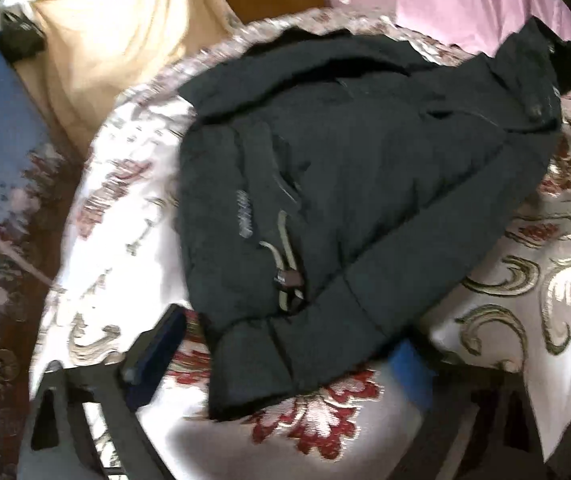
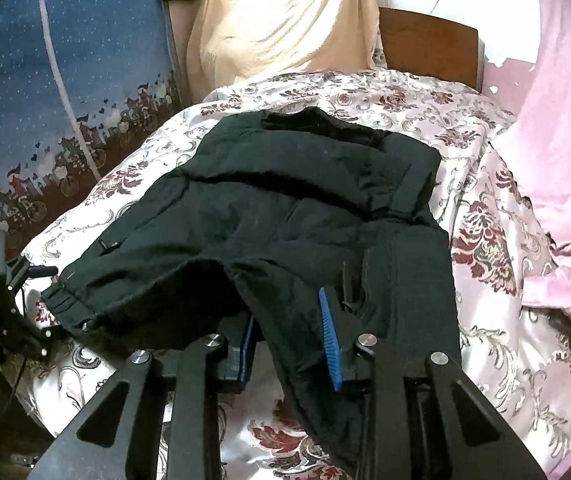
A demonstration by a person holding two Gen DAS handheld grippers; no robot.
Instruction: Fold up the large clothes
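From my left wrist, the black jacket (image 1: 345, 184) lies spread on the floral bedspread (image 1: 525, 280). My left hand-held gripper (image 1: 285, 364) stands wide, its fingers either side of the hem, pressing nothing. The picture is blurred, so I could close short of the cloth.

From my right wrist, my right hand-held gripper (image 2: 289, 344) is narrow, clamped on a thick fold of the jacket's (image 2: 285, 200) near edge, which rises off the bedspread (image 2: 485, 240). I judge the padded, slick fabric may slide from the pads, or the fold drag unevenly with only one side gripped.
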